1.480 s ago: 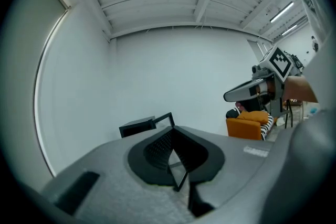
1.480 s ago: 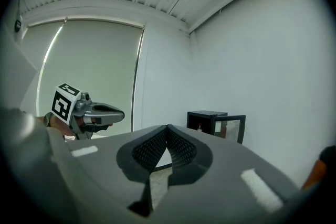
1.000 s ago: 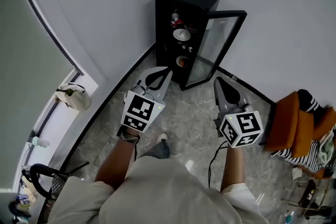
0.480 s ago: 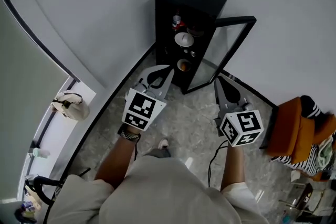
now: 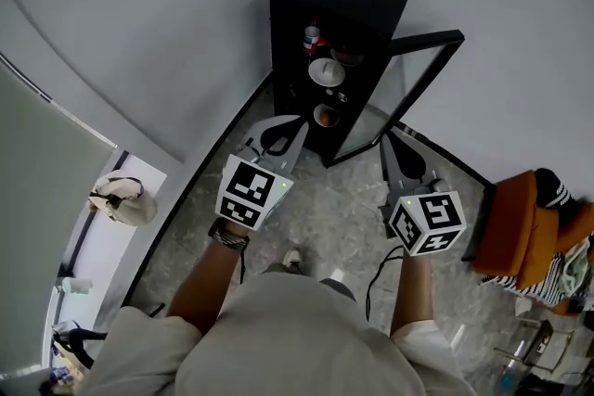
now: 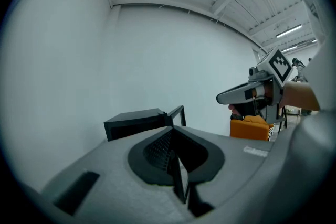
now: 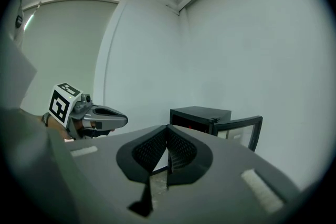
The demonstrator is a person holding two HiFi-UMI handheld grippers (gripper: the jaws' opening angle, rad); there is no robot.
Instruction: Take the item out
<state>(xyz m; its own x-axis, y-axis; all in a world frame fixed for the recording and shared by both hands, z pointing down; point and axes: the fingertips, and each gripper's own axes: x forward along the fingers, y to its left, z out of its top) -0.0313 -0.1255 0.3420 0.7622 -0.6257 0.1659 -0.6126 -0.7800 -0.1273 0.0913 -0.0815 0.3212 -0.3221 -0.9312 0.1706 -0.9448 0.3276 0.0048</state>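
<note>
A black cabinet (image 5: 339,5) stands on the floor against the wall, its glass door (image 5: 408,93) swung open to the right. On its shelves I see a red-topped can (image 5: 311,38), a white bowl (image 5: 327,71) and a brown cup (image 5: 324,115). My left gripper (image 5: 299,123) hangs shut and empty just in front of the cabinet's lower left. To the right, the right gripper (image 5: 384,142) is also shut and empty, near the door's lower edge. The left gripper view shows the cabinet (image 6: 139,122) past the closed left gripper (image 6: 173,131); the right gripper view shows it (image 7: 199,114) too.
An orange chair (image 5: 520,218) with striped cloth (image 5: 543,269) stands at the right. A beige bag (image 5: 121,199) lies by the window at the left. A black cable (image 5: 376,278) trails over the stone floor beside the person's shoe (image 5: 292,257).
The head view has turned, so the cabinet sits a little higher and the window strip has slid left. Both grippers stay shut in nearly the same spots.
</note>
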